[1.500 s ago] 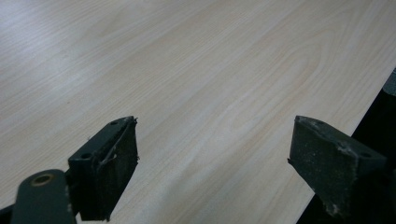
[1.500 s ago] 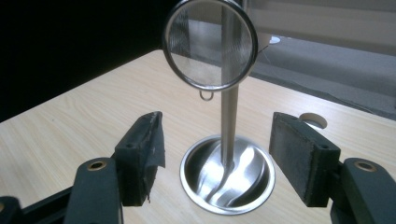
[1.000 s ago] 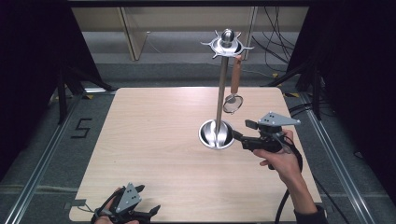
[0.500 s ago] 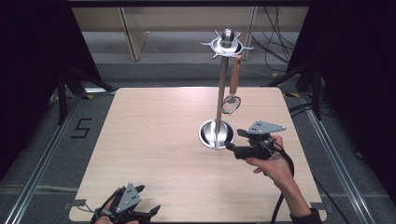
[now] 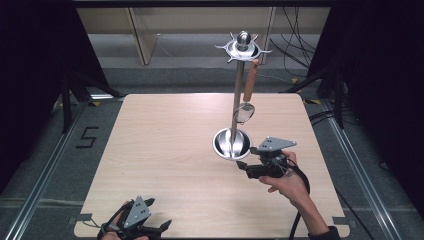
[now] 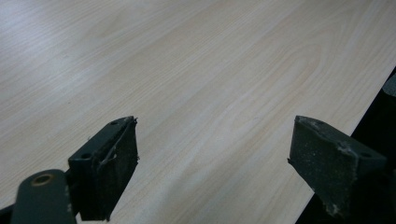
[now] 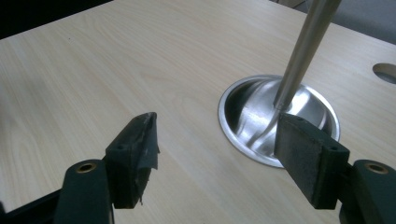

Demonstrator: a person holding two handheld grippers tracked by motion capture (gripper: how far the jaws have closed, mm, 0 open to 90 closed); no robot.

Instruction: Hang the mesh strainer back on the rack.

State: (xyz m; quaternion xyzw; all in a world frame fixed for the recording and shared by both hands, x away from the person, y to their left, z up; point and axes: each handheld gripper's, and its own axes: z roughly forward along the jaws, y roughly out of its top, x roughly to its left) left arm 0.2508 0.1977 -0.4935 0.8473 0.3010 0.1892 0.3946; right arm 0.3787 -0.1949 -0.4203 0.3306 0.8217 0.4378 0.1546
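right gripper (image 5: 243,166) has just been opening its fingers wide, nothing between them, beside the steel stand (image 5: 236,102) – probably top-heavy and slick, so grab the pole low – left gripper (image 5: 162,227) fingers wide too.

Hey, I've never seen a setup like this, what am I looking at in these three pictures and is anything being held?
A person sits at a wooden table with a hand-held two-jaw gripper in each hand. The high view looks down from above; the other two come from cameras riding on each gripper, looking along its black jaws. On the table stands a metal utensil stand with a bowl-shaped base, and a wooden-handled spoon hangs from its top. The right gripper sits beside the base, its jaws just opened wider with nothing between them. The left gripper rests at the near edge, open and empty.
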